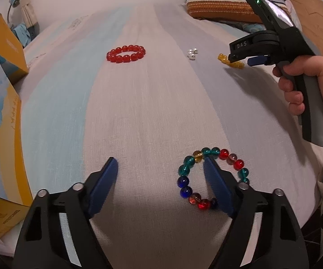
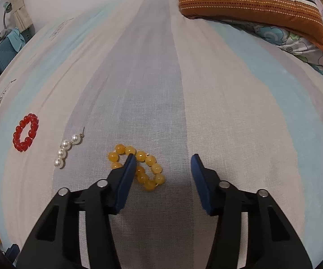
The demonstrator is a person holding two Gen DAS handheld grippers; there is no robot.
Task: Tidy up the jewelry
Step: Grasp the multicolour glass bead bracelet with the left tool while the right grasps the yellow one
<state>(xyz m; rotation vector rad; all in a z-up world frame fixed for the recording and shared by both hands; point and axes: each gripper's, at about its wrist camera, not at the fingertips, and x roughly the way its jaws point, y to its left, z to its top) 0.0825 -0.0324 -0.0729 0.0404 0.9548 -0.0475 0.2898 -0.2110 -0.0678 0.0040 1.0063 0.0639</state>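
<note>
Multicoloured bead bracelet (image 1: pixel 213 177) only shows from the left wrist, ringing the open left gripper's (image 1: pixel 161 186) right finger. One yellow bracelet (image 2: pixel 139 170) likewise rings the right gripper's (image 2: pixel 163 177) left finger, jaws apart, just right of the single pearl strand (image 2: pixel 68 149); one red bracelet (image 2: pixel 26 132) lies further left.

Both views are evenly lit by soft, warm indoor light, with no harsh glare. The bed sheet (image 2: pixel 184 89) bulges under strong fisheye distortion and dark vignetting fills the corners. A soft shadow pools beneath the right tool (image 2: pixel 163 163); the far background looks hazy.
</note>
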